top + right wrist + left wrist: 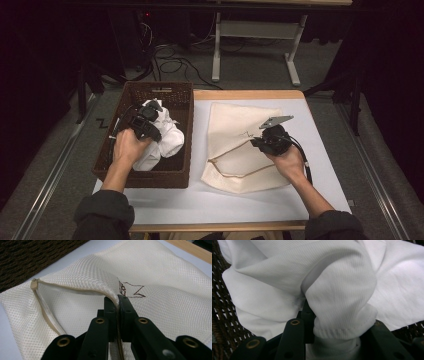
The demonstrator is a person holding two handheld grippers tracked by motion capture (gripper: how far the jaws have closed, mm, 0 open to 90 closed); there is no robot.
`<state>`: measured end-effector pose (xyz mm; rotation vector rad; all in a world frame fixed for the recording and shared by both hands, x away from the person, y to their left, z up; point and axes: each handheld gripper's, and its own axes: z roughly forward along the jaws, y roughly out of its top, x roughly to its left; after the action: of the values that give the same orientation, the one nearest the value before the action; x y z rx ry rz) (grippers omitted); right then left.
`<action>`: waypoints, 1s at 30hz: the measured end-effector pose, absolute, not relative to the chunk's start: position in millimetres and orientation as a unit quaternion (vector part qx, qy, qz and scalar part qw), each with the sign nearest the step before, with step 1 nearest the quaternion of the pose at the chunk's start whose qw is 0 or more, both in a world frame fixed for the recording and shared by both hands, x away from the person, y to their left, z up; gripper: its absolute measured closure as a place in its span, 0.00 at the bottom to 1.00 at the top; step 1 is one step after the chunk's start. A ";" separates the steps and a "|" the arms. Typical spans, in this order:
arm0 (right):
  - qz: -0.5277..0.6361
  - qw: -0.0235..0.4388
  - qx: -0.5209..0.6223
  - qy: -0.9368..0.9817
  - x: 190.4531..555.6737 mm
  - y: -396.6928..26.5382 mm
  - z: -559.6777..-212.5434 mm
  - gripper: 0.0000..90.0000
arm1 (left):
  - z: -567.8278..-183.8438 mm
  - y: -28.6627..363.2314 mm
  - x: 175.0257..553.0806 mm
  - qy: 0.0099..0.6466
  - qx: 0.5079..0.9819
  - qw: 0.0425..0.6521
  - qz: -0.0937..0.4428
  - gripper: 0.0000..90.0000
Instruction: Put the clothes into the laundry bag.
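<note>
Your left gripper (pixel 142 121) clamps its jaws on the one white garment (pixel 165 137) in the single brown basket (pixel 150 176), left. Your right gripper (pixel 260 142) pinches the one mesh bag (pixel 235 125) at its open edge, on the worktop (pixel 200 200).

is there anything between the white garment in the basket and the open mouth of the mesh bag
Only the basket wall nearest the bag: the white garment, gripped by the left gripper, must clear it. Beyond it the white mat is bare up to the mesh bag, whose zipper edge the right gripper pinches up.
</note>
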<state>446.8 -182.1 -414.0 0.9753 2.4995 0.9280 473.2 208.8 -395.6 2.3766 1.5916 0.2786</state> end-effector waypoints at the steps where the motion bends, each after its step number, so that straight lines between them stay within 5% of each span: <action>1: 0.323 0.150 0.340 0.870 446.8 -182.2 -414.0 0.97 | -393.3 208.7 472.6 0.548 0.820 0.134 0.096 0.73; 30: 0.321 0.149 0.342 0.871 447.5 -183.3 -413.9 0.97 | -332.2 189.7 443.2 0.483 0.850 0.194 0.087 0.73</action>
<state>447.5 -183.3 -413.9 0.9830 2.5031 0.9228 443.2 189.7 -332.2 2.3823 1.3534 0.2440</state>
